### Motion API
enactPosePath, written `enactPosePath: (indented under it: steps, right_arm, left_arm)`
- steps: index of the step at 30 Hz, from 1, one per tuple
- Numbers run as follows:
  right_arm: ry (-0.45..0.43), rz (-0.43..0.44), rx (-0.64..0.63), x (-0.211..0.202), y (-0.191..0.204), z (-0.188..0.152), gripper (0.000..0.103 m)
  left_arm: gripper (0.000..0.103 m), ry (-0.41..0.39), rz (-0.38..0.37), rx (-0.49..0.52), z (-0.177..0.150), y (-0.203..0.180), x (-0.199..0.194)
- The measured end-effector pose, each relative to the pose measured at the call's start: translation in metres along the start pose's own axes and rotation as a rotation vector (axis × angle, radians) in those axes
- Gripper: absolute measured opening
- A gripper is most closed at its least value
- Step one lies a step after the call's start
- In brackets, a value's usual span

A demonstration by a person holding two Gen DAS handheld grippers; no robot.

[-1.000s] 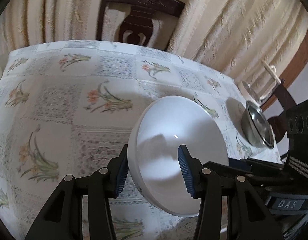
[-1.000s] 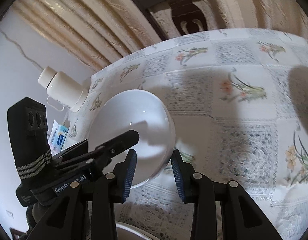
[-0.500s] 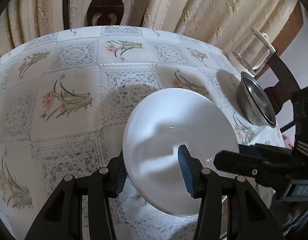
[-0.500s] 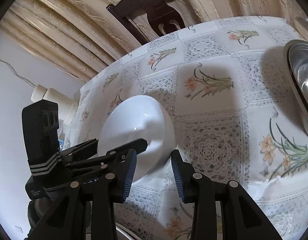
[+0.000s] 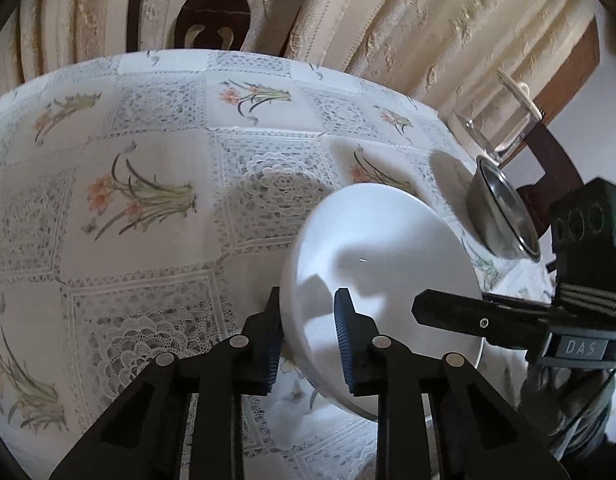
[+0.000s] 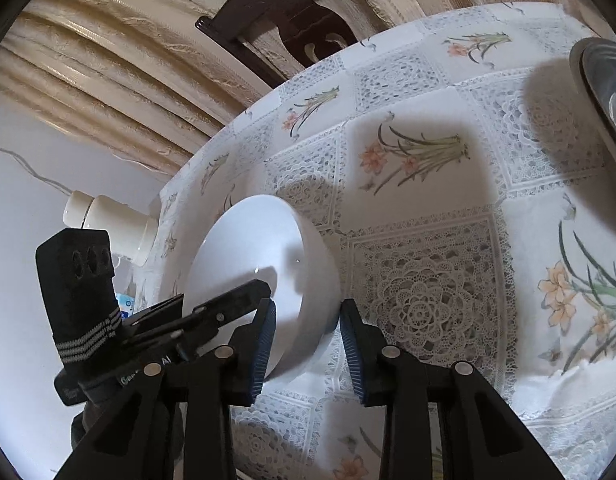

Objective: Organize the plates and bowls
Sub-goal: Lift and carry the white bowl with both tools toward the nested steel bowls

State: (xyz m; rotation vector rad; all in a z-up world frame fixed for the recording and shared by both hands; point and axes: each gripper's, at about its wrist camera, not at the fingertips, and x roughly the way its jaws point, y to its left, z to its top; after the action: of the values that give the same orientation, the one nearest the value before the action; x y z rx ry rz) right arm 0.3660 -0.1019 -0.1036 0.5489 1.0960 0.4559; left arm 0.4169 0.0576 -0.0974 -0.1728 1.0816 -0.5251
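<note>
While both grippers close on it from opposite sides, the white bowl (image 5: 382, 276) hangs tilted above the tablecloth (image 5: 156, 152), its hollow showing nothing inside but shadows. The left gripper (image 5: 307, 334) has its jaws pinched on the bowl's near rim, one blue pad inside the hollow and one behind the outer wall. In the right wrist view the same white bowl (image 6: 268, 272) sits between the fingers of the right gripper (image 6: 306, 350), whose jaws are closing; the left pad lies against the inner wall, while the right pad stands just beside the outer wall, and whether it touches cannot be told.

One steel bowl (image 5: 504, 216) stands on the table's far right edge, well apart from the white one; its inside looks bare and shiny. Behind it sits one clear glass pitcher (image 5: 496, 136) with a pale stick leaning out of it; any liquid cannot be made out. One white bottle (image 6: 112, 224) lies beyond the table's left edge in the right wrist view. One dark wooden chair (image 5: 212, 12) stands at the far side against the cream curtains (image 5: 428, 28). Counted: two bowls, one pitcher, one bottle, one chair, two grippers.
</note>
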Motion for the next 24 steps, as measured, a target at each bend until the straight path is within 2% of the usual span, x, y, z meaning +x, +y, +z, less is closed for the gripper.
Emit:
enactPosePath:
  steps: [12, 24]
  right_arm:
    - [-0.007, 0.005, 0.035, -0.012, -0.003, -0.001, 0.035]
    - [-0.052, 0.035, 0.154, -0.045, -0.033, -0.005, 0.035]
  left_arm:
    - [0.024, 0.037, 0.056, 0.010, 0.011, -0.016, 0.004]
    - [0.024, 0.043, 0.088, 0.118, 0.029, -0.073, 0.006]
